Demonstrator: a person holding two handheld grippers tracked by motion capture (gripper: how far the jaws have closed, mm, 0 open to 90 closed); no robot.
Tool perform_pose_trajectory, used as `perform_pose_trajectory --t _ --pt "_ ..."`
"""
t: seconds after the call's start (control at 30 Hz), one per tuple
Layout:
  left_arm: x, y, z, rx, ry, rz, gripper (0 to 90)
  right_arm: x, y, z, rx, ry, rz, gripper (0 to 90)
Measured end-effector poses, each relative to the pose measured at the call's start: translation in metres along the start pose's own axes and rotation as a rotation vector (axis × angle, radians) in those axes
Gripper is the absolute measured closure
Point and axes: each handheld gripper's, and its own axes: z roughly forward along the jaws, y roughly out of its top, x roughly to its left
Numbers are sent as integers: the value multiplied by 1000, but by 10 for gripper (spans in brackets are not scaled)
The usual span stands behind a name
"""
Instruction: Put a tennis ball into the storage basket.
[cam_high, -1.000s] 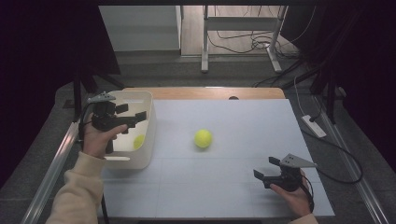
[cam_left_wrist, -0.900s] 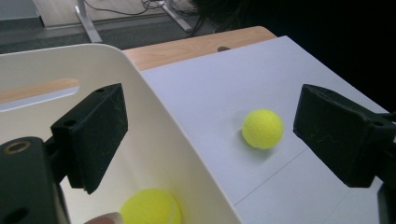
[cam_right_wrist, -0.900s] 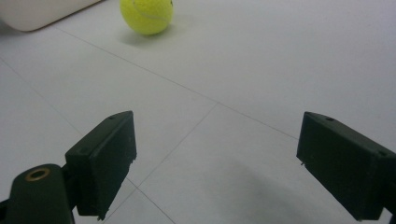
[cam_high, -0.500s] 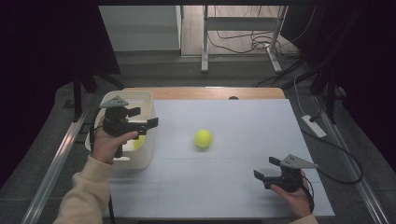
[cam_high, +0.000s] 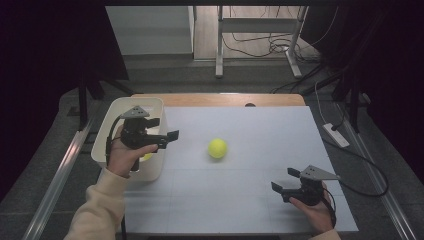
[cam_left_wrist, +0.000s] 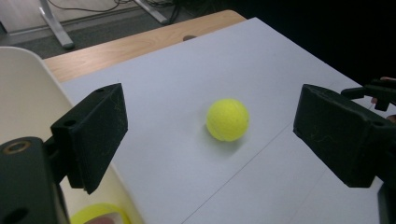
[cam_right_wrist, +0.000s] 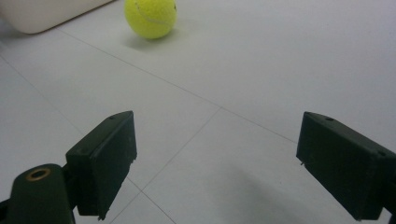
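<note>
Over the white tub's right edge, your left gripper (cam_high: 169, 136) is wide open and holds nothing.

Its two black jaws point toward the yellow ball (cam_high: 217, 148), which sits by itself on the white table sheet (cam_high: 250, 200), near the middle and well apart from both grippers. Just under your left hand (cam_high: 125, 155), a second yellow ball (cam_high: 146, 156) peeks out inside the white tub (cam_high: 107, 130) at the table's left side. Your right gripper (cam_high: 286, 181) rests low near the front right corner, its jaws wide apart too, with nothing between them, pointing across the sheet toward the ball.
</note>
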Motion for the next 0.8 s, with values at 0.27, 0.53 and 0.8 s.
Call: perform_pose_trajectory --t 0.27,0.53,0.8 --pt "-8 1 10 10 -21 13 111 0 0 0 2 2 -2 120" --pt "-17 6 18 7 -27 19 115 0 0 1 5 2 -3 120" --pt "-26 10 28 27 -12 39 114 0 -1 -1 1 0 -2 120"
